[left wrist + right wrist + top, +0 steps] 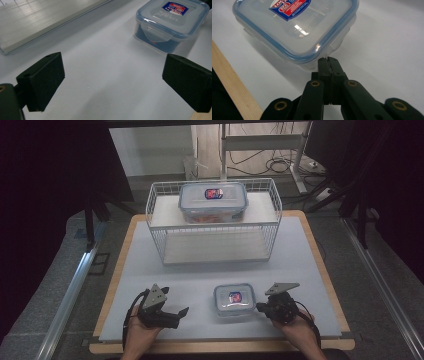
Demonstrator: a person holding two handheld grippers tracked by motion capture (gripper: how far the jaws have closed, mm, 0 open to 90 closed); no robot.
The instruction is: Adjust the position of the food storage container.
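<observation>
Pointing leftward at the near edge of the bench (305, 270), the right gripper (259, 307) has its jaws pressed together with nothing between them. In the right gripper view their tips sit at a corner of the small container (234, 299), just at or touching the wall under the blue-rimmed lid; whether they truly touch I cannot tell. That small container stands on the near part of the bench, just left of the right gripper and between the two grippers. To the left, the left gripper (183, 312) has its jaws spread wide, holding nothing, and it points toward the small container, which lies near but apart from it. Farther away, a white wire basket (155, 210) stands at the far middle of the bench, with a larger lidded container (213, 201) resting on its upper shelf.
</observation>
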